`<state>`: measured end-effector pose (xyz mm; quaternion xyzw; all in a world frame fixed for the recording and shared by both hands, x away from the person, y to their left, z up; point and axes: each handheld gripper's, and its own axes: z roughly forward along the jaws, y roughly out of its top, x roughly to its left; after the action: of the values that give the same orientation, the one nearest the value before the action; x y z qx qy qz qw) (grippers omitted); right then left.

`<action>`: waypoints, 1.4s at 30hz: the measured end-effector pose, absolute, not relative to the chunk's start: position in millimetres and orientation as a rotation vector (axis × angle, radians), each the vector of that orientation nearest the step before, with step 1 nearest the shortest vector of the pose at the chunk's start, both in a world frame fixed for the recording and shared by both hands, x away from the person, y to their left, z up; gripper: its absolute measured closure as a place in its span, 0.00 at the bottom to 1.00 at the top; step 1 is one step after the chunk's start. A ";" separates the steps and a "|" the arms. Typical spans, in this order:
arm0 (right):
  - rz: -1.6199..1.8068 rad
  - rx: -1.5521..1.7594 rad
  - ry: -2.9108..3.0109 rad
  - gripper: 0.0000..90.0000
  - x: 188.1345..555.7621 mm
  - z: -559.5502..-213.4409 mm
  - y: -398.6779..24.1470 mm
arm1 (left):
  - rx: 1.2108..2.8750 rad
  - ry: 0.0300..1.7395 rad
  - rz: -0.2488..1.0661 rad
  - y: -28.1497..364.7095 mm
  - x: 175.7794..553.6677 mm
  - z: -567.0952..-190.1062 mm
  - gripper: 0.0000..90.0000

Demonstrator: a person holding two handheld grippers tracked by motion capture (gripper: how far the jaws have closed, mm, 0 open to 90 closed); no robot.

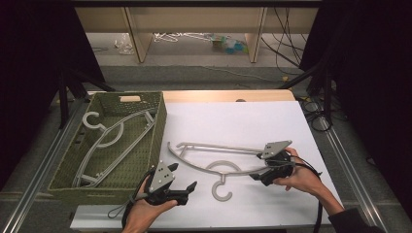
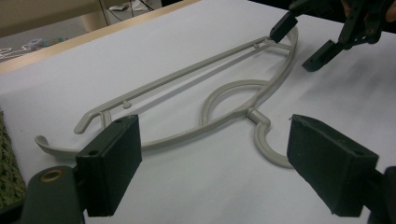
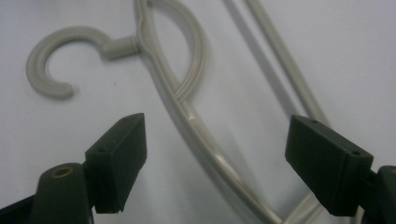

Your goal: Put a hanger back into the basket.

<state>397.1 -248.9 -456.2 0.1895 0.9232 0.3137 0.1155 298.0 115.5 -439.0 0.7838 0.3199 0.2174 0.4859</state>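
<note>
Between the spread jaws of the right gripper (image 1: 262,174) lies a grey plastic hanger (image 1: 214,167); left gripper (image 1: 187,190) released too; closing off-centre could skid it.

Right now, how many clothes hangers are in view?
2, as far as shows: one grey hanger flat on the white table, another hanger in the green woven basket, where more may lie stacked.

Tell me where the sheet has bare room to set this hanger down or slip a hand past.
Free: the far half of the white sheet, between the basket and its right edge; also the near strip between the left claw and the hanger's hook. Crowded: the middle, where the hanger lies, the right claw at its end, and the basket, holding hangers.
</note>
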 end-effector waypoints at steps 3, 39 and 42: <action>0.858 0.501 2.748 0.30 402.7 -461.2 -240.2 | 1.910 0.781 0.522 114.9 297.8 -439.2 0.20; 0.663 0.270 2.988 0.83 410.2 -465.8 -212.8 | 1.918 0.773 0.506 114.2 299.9 -440.0 0.22; 0.661 0.193 2.983 0.85 409.7 -465.2 -212.5 | 1.922 0.762 0.507 114.4 299.8 -440.1 0.23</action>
<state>409.7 -212.5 -465.2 0.0629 0.9736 0.2159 0.0398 299.8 114.4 -440.1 0.7894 0.3131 0.2081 0.4852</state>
